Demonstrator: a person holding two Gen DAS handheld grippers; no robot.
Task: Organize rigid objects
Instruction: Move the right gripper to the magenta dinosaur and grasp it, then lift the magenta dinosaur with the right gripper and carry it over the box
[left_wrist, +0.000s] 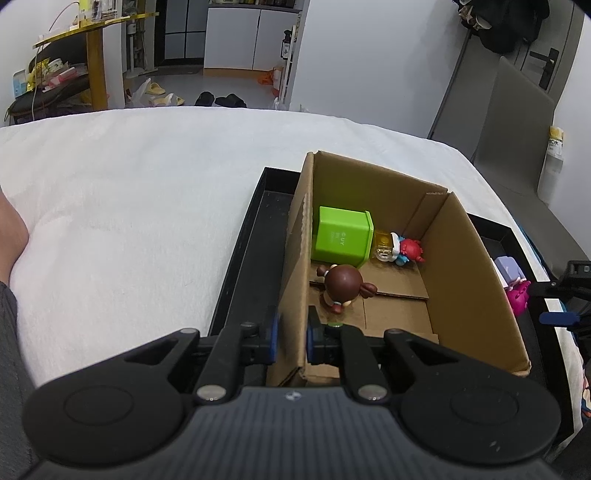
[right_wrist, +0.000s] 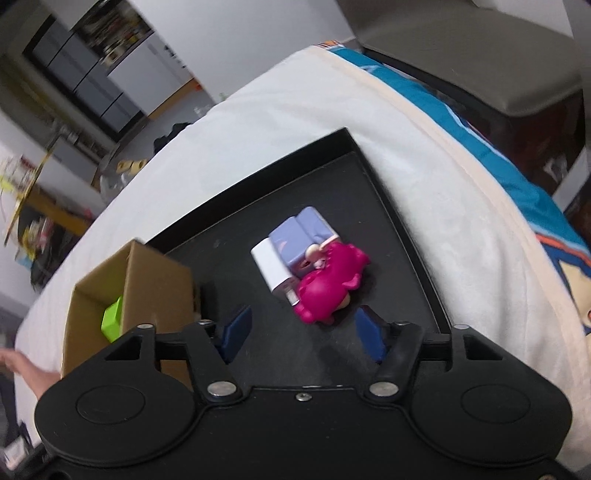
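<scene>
Item: pink toy (right_wrist: 327, 286), lying on the black tray (right_wrist: 399, 206) right of the box (right_wrist: 155, 273), touching a lilac block (right_wrist: 299, 240).
Right gripper (right_wrist: 301, 330): jaws apart, nothing between them; toy just beyond the fingertips, slightly right of centre.
Left gripper (left_wrist: 291, 338): clamped on the box's near-left wall, steadying it.
Handling advice: straddle the toy alone, avoid the block, close squarely, then lift clear of the box rim.

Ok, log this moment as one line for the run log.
left gripper: shut on cardboard box wall | right gripper: open above magenta toy | toy on black tray
</scene>
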